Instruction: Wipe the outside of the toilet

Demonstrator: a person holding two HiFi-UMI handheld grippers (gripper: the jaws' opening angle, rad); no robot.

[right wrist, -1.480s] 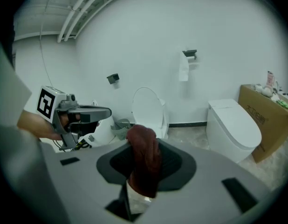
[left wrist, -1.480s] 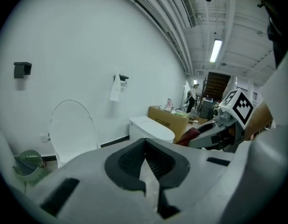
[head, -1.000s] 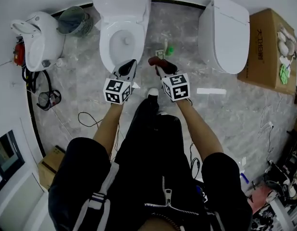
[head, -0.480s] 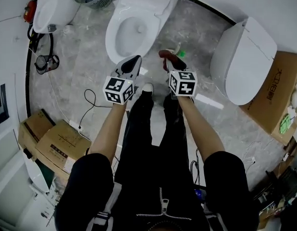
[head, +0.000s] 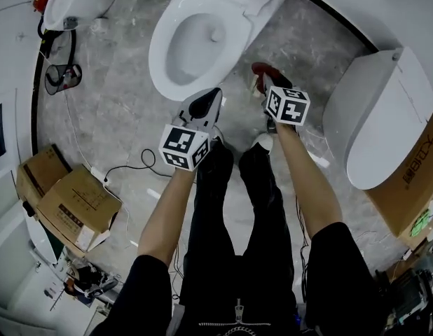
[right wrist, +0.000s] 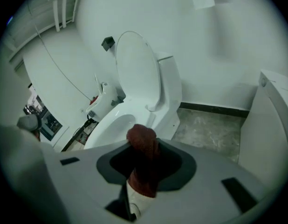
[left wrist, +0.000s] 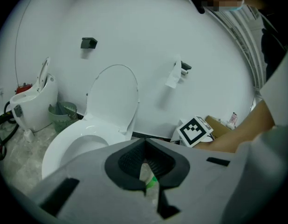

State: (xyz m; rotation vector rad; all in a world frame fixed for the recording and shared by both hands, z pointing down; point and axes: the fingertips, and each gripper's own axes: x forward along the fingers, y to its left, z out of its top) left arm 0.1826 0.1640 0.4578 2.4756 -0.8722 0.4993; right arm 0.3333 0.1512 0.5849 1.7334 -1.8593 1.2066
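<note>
Beside the toilet point(head: 159, 51), right gripper point(head: 267, 87) grips red cloth point(head: 260, 70) (left gripper point(head: 212, 97) closed).

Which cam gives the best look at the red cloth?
Right gripper view: the red cloth sits large at centre frame, pinched in the right claw. The head view shows only a small red tip poking out ahead of that claw. The left gripper view doesn't show it.

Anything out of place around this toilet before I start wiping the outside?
A loose black cable lies in loops on the floor just left of the person's feet, near the toilet. It could snag a step. Otherwise nothing stands out: the seat is up, and the dark red cloth sits firmly in the right gripper.
</note>
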